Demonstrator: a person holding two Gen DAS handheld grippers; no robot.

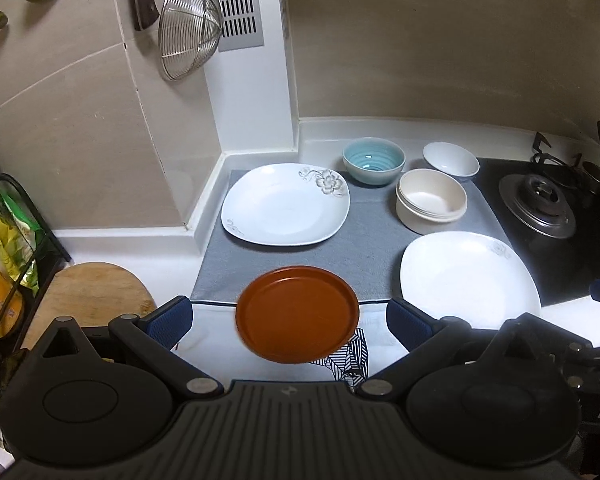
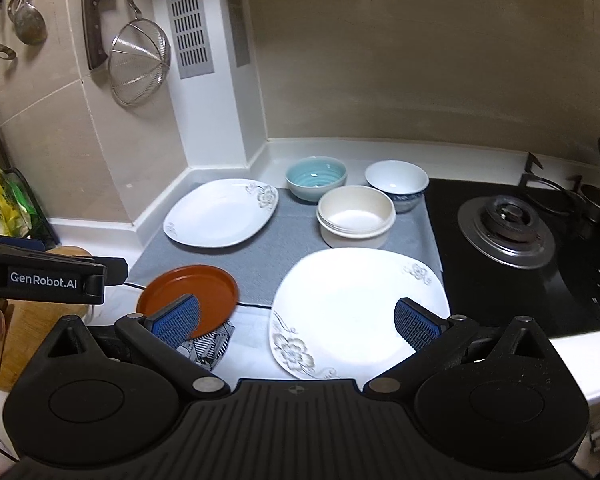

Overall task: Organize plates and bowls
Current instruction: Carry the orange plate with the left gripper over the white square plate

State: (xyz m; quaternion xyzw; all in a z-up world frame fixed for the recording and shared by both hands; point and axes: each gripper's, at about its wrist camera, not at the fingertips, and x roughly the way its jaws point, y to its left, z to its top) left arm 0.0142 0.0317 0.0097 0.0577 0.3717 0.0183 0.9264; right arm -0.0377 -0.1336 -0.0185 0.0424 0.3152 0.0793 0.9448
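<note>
On a grey mat (image 1: pixel 364 248) lie a white floral plate (image 1: pixel 286 204) at the back left and a second white floral plate (image 1: pixel 466 280) at the front right. A brown round plate (image 1: pixel 298 314) sits at the mat's front edge. Behind stand a teal bowl (image 1: pixel 374 160), a white bowl (image 1: pixel 452 160) and stacked cream bowls (image 1: pixel 430 200). My left gripper (image 1: pixel 290 320) is open, its fingers either side of the brown plate (image 2: pixel 190 294). My right gripper (image 2: pixel 298 320) is open over the near white plate (image 2: pixel 356 308).
A gas stove (image 1: pixel 540 204) lies to the right of the mat. A wooden cutting board (image 1: pixel 88 300) and a black rack with packets (image 1: pixel 8 248) are at the left. A strainer (image 1: pixel 188 28) and utensils hang on the wall. A patterned cloth (image 1: pixel 352 354) lies under the brown plate.
</note>
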